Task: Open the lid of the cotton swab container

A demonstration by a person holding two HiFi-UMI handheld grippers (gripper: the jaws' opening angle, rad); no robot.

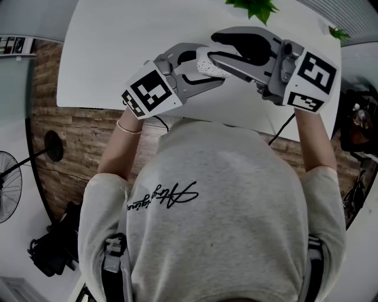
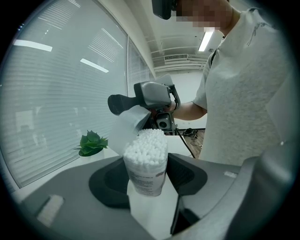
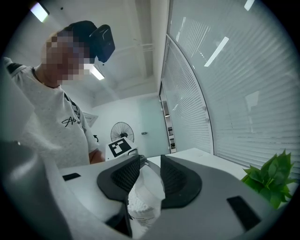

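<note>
Counted in all: two grippers, one container, one lid, raised over a single white table (image 1: 106, 53). Clamped upright between the pads of the left gripper (image 1: 201, 74): the cotton swab container (image 2: 145, 171), packed full of white swabs (image 2: 146, 143). Pinched in the narrowed jaws of the right gripper (image 3: 146, 176): the translucent lid (image 2: 127, 125), tipped back off the mouth, perhaps joined along one edge, hard to tell. Farther off, two green plants (image 1: 255, 7) and one fan (image 1: 7, 187).
</note>
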